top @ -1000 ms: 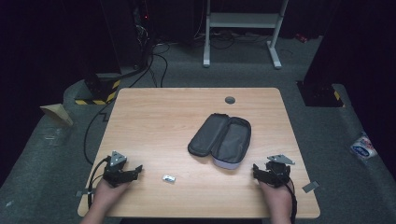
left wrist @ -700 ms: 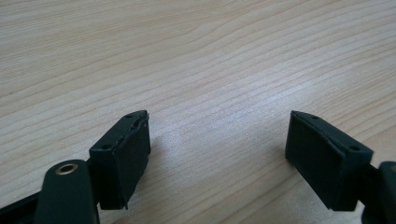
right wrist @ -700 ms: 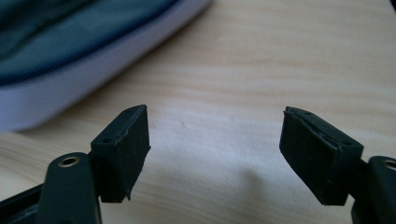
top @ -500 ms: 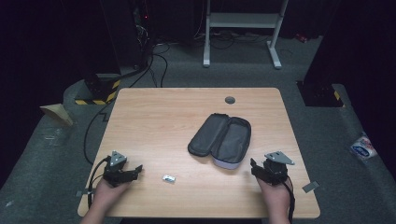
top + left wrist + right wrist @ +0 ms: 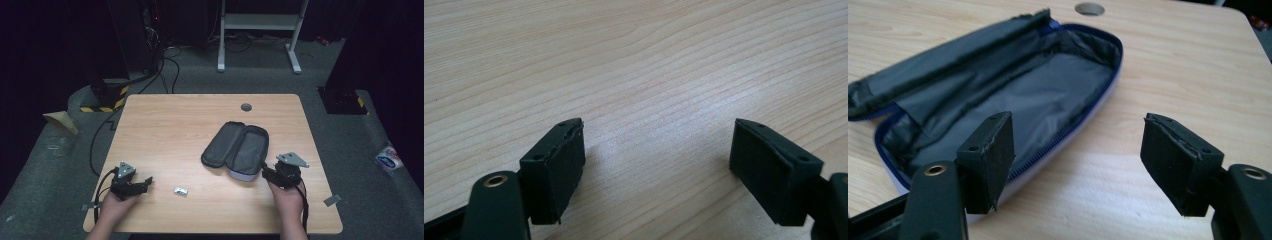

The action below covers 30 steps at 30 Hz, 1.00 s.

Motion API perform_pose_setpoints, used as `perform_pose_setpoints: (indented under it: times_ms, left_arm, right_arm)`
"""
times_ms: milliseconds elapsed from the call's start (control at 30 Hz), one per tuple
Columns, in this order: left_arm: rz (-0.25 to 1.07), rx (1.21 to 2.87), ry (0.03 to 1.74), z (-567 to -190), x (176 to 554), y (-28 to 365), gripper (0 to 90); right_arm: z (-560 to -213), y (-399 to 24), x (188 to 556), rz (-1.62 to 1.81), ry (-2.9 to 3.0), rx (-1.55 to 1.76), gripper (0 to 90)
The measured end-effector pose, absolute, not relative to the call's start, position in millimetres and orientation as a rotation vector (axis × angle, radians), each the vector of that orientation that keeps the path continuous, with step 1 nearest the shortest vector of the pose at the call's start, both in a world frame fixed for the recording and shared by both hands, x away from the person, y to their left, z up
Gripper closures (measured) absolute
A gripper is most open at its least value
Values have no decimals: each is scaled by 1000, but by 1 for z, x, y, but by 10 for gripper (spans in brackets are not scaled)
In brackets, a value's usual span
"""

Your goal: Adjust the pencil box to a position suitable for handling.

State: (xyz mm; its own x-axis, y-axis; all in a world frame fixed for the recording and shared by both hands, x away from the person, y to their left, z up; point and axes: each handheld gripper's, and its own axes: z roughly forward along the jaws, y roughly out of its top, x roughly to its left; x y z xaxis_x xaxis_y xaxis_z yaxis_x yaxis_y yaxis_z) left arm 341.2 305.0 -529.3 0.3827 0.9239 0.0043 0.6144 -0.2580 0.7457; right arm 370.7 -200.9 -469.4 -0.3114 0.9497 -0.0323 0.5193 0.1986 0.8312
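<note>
A dark zip case (image 5: 240, 147) lies open on the wooden table (image 5: 175, 125), right of centre; its grey lining (image 5: 1013, 95) and blue zip edge show in the right gripper view. My right gripper (image 5: 265, 170) hovers just off the case's near right end, pointing at it. Its jaws (image 5: 1078, 155) have just been closing a little, stand apart, and hold nothing. My left gripper (image 5: 146, 182) rests near the front left edge, open over bare wood (image 5: 656, 165). A small silver-white object (image 5: 180, 191) lies on the table to the right of the left gripper.
A round cable hole (image 5: 246, 107) sits near the table's far edge. Cables trail from both grippers over the front edge. Beyond the table are grey floor, a white metal stand (image 5: 260, 22) and a black-and-yellow marked block (image 5: 105, 100).
The right gripper has lifted slightly and edged toward the case, its jaws a bit narrower. The left gripper, the case and the small object have not moved.
</note>
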Motion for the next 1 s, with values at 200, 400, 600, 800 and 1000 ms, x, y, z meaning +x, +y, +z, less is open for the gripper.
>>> perform_pose_setpoints:
  times_ms: [200,400,600,800,1000]
  left_arm:
    - [597,1979,1321,-529,341,305,224]
    - [598,1978,1322,-529,341,305,224]
    - [597,1979,1321,-529,341,305,224]
    - [597,1979,1321,-529,341,305,224]
    - [597,1978,1321,-529,341,305,224]
  right_arm:
    - [-463,-189,375,1022,1921,1319,300]
    - [-461,-179,375,1031,1935,1303,305]
    - [-460,-170,373,1052,1950,1287,309]
    - [-462,-161,368,1073,1983,1265,324]
    - [-467,-151,359,1099,2031,1243,357]
